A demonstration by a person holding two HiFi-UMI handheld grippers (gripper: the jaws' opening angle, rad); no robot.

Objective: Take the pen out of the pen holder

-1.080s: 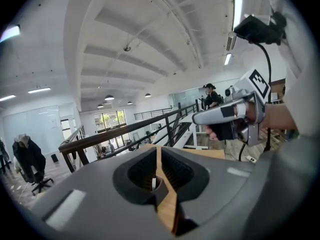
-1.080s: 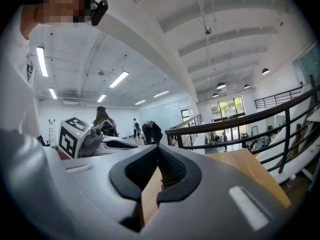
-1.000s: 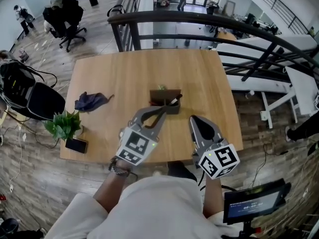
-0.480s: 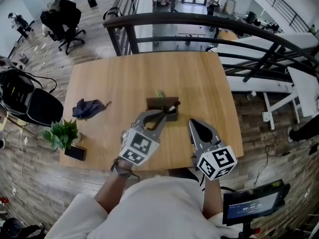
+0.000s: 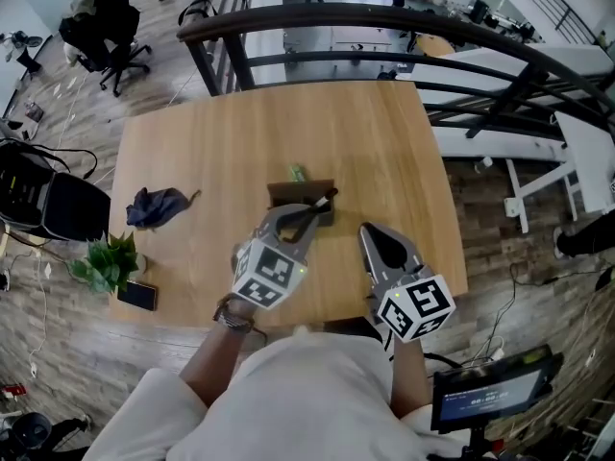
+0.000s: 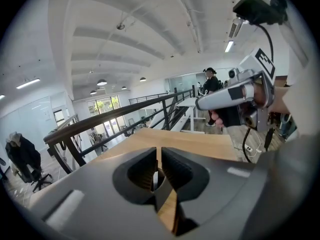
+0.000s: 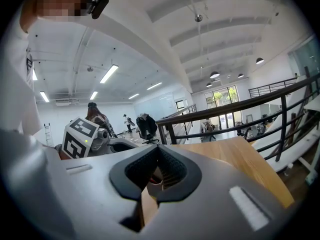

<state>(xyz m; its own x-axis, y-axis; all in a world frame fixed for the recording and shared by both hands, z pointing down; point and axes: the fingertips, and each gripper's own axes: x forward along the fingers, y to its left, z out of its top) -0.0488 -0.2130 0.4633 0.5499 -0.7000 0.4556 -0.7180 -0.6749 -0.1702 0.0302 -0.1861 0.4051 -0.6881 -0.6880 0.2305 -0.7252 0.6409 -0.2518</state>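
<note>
A brown wooden pen holder (image 5: 293, 193) stands near the middle of the wooden table (image 5: 240, 133). A dark pen (image 5: 326, 198) with a pale tip slants out of its right end. My left gripper (image 5: 312, 209) reaches to the holder's front, shut on the pen. A thin white sliver of the pen (image 6: 156, 178) shows in the narrow gap of the left gripper (image 6: 159, 164). My right gripper (image 5: 369, 230) hovers over the table's front edge, right of the holder and apart from it. The right gripper (image 7: 158, 159) is shut with nothing in it.
A dark blue cloth (image 5: 154, 205) lies at the table's left. A small plant (image 5: 106, 262) and a phone (image 5: 137, 296) sit at the front left corner. A green bit (image 5: 297, 173) lies just behind the holder. A black railing (image 5: 384, 27) runs beyond the far edge.
The head view has shifted, so the table sits higher and further left in frame. The left gripper has stayed at the holder with the pen at its tips. The right gripper has barely moved.
</note>
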